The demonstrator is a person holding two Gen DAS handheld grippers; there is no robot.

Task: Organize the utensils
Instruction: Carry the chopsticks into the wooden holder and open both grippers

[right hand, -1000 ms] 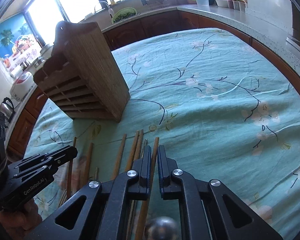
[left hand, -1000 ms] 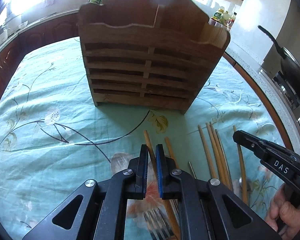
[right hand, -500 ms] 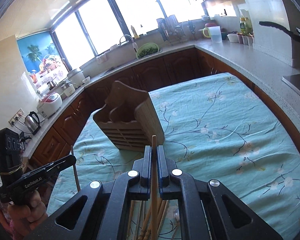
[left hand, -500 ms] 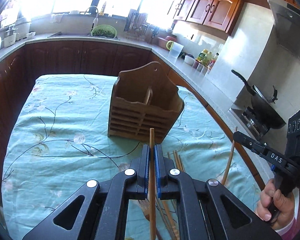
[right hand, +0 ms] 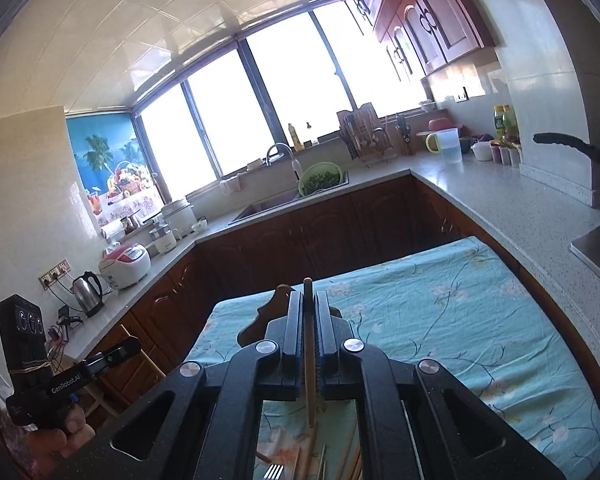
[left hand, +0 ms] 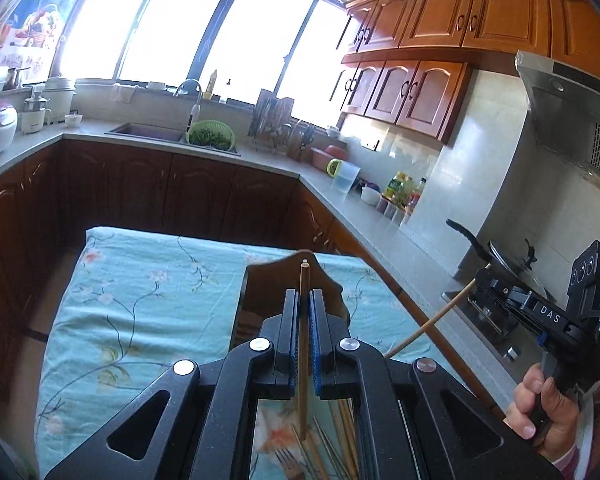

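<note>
My left gripper [left hand: 304,294] is shut on a wooden chopstick [left hand: 303,344] that stands upright between its pads, high above the table. My right gripper [right hand: 308,296] is shut on another wooden chopstick [right hand: 309,356]; in the left wrist view it shows at the right [left hand: 480,280], its chopstick [left hand: 424,328] slanting down. The wooden utensil holder [left hand: 276,284] stands on the teal floral tablecloth [left hand: 140,300], mostly hidden behind each gripper; its top shows in the right wrist view [right hand: 274,308]. Several chopsticks [left hand: 340,424] and a fork [left hand: 288,462] lie on the cloth below.
Dark cabinets and a grey counter [left hand: 260,156] wrap around the table. A sink with a green colander [left hand: 211,135], a pan on the stove [left hand: 500,256], bottles and a jug [right hand: 448,144] sit on the counter. A kettle [right hand: 87,293] is at the left.
Both grippers closed on one chopstick each and lifted them off the cloth. They have risen and tilted up, so the holder has dropped low in both views.
</note>
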